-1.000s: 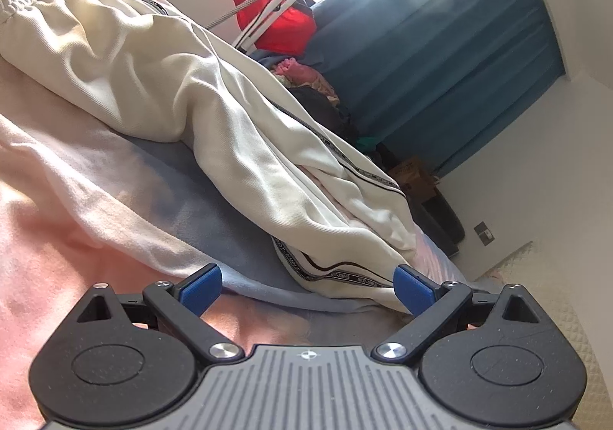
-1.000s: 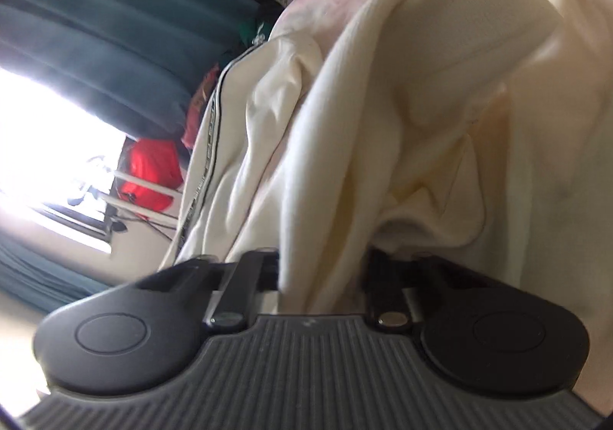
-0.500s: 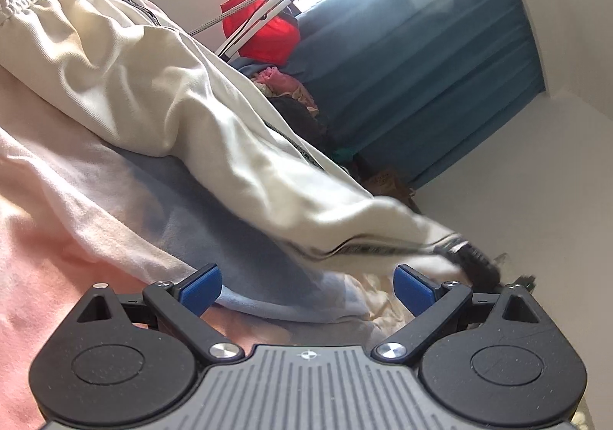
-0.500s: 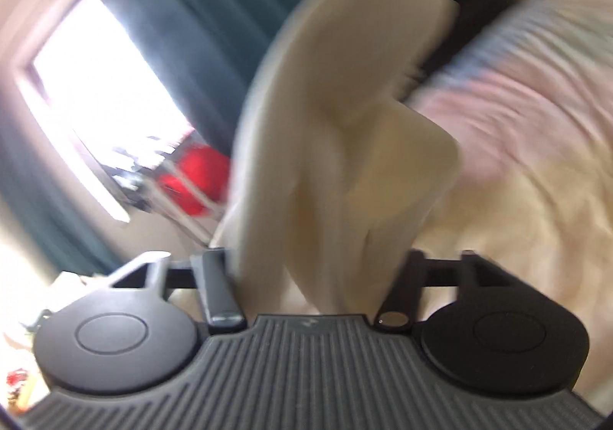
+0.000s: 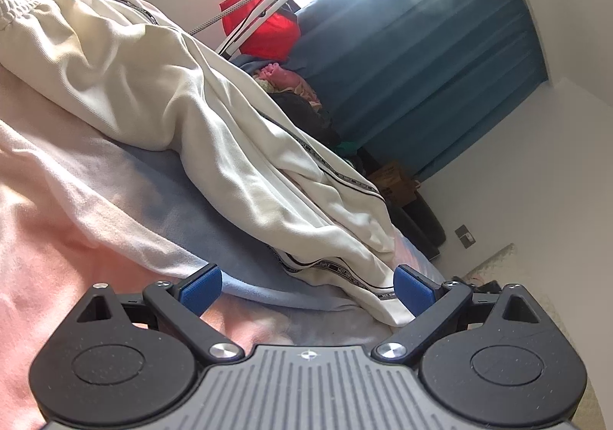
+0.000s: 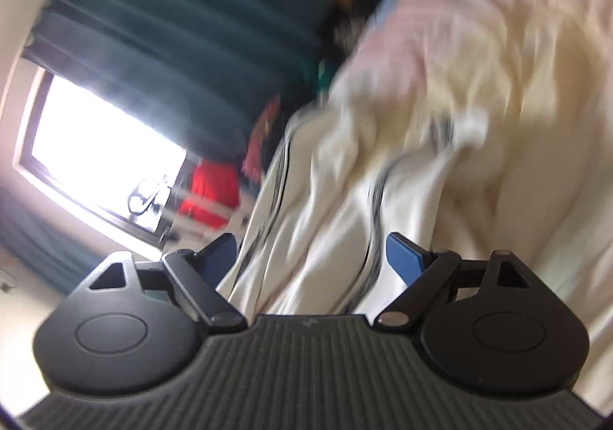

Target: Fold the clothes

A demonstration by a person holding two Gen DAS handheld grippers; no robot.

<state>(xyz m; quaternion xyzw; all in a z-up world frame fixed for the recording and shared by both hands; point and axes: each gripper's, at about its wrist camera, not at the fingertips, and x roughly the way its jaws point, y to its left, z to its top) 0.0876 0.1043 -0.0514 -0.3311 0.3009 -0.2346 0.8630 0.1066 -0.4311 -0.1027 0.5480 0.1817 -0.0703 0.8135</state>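
Cream trousers (image 5: 184, 93) lie stretched across a bed (image 5: 57, 208) with pink and blue covers. The left gripper (image 5: 306, 286) has its jaws apart, a trouser hem just inside the right one. The right gripper (image 6: 306, 257), jaws apart, straddles blurred trouser cloth. Blue curtains (image 5: 440, 77) and a bright window (image 6: 103, 162) lie beyond.

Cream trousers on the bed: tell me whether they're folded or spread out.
Not folded. The cream trousers lie stretched lengthwise across the bed, rumpled, waistband far, leg ends near.
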